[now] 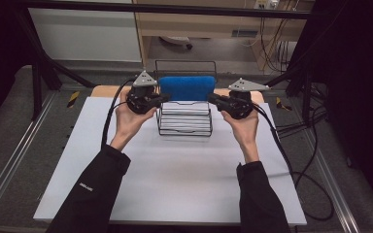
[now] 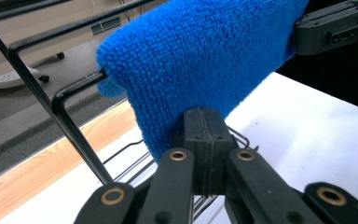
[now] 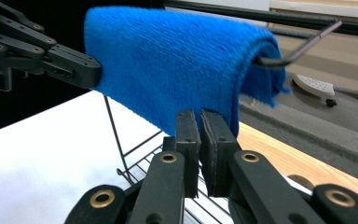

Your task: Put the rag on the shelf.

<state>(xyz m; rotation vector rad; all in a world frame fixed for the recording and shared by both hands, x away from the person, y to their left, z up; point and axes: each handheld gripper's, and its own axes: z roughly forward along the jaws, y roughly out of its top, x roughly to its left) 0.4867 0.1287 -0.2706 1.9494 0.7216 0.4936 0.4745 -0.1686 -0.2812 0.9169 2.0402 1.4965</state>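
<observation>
1. White worktop (image 1: 175, 170) carries my wire rack (image 1: 184, 124).
2. Blue cloth (image 1: 186, 87) drapes over the rack's top bar.
3. Left gripper (image 1: 161, 99) and right gripper (image 1: 213, 99) each pinch a cloth end beside the rack, keeping it spread.

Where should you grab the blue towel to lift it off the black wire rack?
Grab the blue towel by its two lower front corners, one from each side. It hangs folded over the wire rack's top bar, so the hanging edge is free to pinch and lift, probably evenly.
</observation>
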